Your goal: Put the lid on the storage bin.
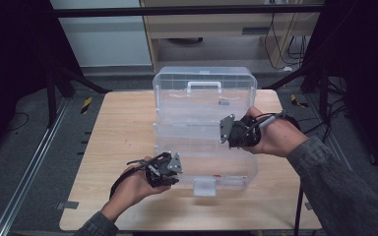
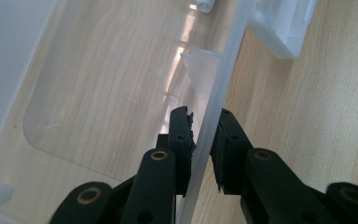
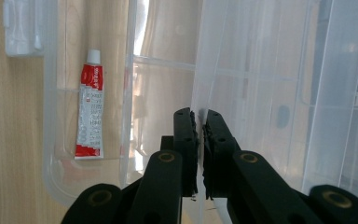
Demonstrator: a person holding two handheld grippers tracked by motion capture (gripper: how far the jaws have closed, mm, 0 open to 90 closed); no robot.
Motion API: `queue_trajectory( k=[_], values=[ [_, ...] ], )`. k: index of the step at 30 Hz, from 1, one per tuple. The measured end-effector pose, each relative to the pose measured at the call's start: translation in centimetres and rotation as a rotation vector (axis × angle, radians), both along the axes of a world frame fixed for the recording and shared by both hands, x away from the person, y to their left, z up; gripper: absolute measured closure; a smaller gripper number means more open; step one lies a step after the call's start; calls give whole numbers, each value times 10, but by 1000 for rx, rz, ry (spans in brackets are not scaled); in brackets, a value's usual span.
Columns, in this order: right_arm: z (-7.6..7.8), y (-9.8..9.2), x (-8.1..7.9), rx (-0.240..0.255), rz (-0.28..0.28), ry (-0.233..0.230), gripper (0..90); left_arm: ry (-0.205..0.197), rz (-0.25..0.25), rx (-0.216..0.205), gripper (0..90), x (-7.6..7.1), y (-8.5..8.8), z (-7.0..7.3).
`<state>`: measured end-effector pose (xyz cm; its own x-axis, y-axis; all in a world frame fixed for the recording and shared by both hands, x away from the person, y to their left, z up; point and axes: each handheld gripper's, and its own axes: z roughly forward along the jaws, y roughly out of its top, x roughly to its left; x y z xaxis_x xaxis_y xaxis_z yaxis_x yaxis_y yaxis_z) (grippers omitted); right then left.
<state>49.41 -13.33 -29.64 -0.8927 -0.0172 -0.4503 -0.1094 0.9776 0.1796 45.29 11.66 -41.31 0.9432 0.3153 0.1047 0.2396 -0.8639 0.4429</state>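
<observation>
The clear plastic storage box [image 1: 204, 132] is sitting open mid-bench. Left gripper [image 2: 204, 135] fingers are pinching its front wall; right gripper [image 3: 200, 135] fingers are clamping a clear inner panel. Keep the box steadied while moving that panel slowly.

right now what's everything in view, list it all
storage box: one, clear plastic, open at mid-table, lid upright at the back
tray: one, clear, inside the box, its wall pinched by the right gripper
tube: one, red and white, lying in the box bottom
latch: one, clear, on the box's near edge
table: one, light wood
left gripper: one, black, jaws astride the box's near wall
right gripper: one, black, shut on the tray
</observation>
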Motion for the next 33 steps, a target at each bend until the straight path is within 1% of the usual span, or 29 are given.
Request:
queue_trajectory(
  k=[1, 5, 6, 10, 13, 17, 23, 26, 27, 32, 33],
  values=[
    [0, 0, 2, 0, -6, 3, 848, -14, -19, 7, 782, 1, 0, 0],
    [1, 0, 7, 1, -17, 8, 843, -19, -24, 9, 779, 3, 0, 0],
    [1, 0, 8, 2, -21, 7, 843, -29, -37, 17, 779, 4, -1, 1],
    [0, -1, 9, 5, -21, -1, 843, -30, -31, 13, 779, 4, -1, 0],
    [-1, -1, 6, 13, -17, -4, 846, -33, -33, 12, 778, 4, -2, 0],
    [-2, -3, 3, 17, -13, -3, 846, -36, -34, 13, 777, 3, -2, 0],
    [-3, -4, 2, 30, -15, 3, 846, -36, -31, 11, 775, 3, -2, -1],
    [-3, -4, 1, 29, -17, 6, 846, -36, -27, 10, 775, 2, -2, -1],
    [-3, -4, 1, 29, -18, 6, 846, -62, -76, 26, 775, 6, -2, 0],
    [-5, -5, -1, 29, -13, 8, 846, -67, -75, 24, 773, 5, -2, 0],
    [-5, -6, -3, 28, -12, 10, 845, -50, -35, 11, 772, 2, -2, -1]
  ],
)
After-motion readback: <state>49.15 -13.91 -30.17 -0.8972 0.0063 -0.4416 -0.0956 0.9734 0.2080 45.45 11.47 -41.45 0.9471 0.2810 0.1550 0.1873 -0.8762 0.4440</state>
